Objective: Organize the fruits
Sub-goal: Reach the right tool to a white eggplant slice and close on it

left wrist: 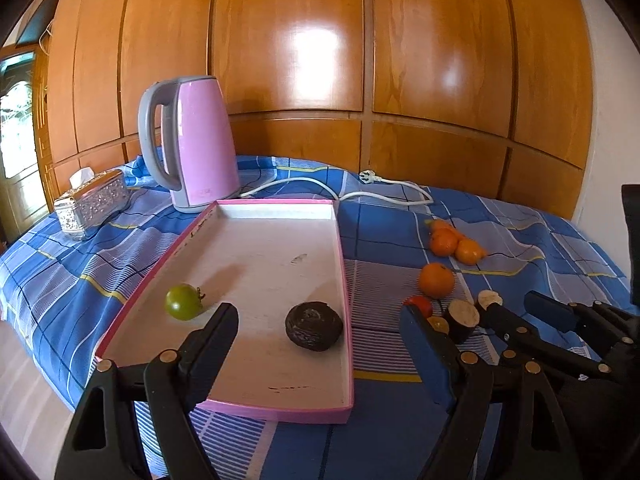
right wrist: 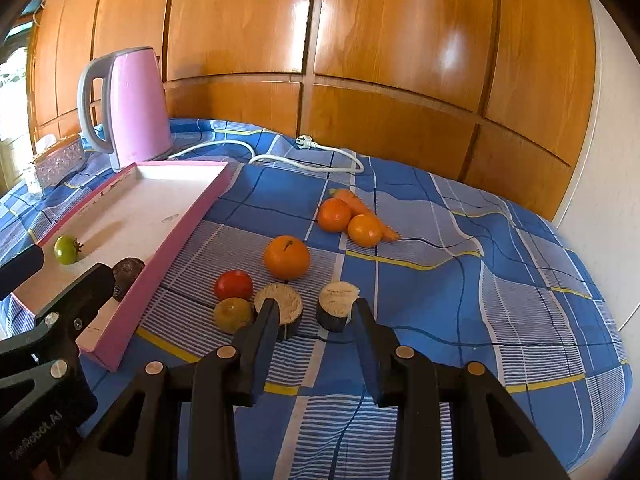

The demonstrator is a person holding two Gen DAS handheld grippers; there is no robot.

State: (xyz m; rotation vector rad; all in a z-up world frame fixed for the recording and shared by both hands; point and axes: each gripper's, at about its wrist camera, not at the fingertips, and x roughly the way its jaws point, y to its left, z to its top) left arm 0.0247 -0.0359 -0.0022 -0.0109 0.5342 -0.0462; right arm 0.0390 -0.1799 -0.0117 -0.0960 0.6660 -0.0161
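Note:
A pink-rimmed white tray (left wrist: 256, 248) lies on the blue checked cloth; it holds a green tomato (left wrist: 183, 301) and a dark wrinkled fruit (left wrist: 314, 325). My left gripper (left wrist: 320, 316) is open and empty above the tray's near end. In the right wrist view, an orange (right wrist: 286, 257), a red tomato (right wrist: 233, 285), a yellow-green fruit (right wrist: 233, 313), two cut dark-skinned pieces (right wrist: 280, 304) (right wrist: 337, 304), two tangerines (right wrist: 334, 214) (right wrist: 364, 230) and a carrot (right wrist: 360, 206) lie on the cloth. My right gripper (right wrist: 314, 308) is open, empty, just short of the cut pieces.
A pink kettle (left wrist: 196, 140) stands behind the tray, its white cord and plug (left wrist: 360, 190) trailing right. A silver tissue box (left wrist: 92, 204) sits at the far left. A wooden panelled wall backs the table. The tray (right wrist: 160, 208) lies left of the right gripper.

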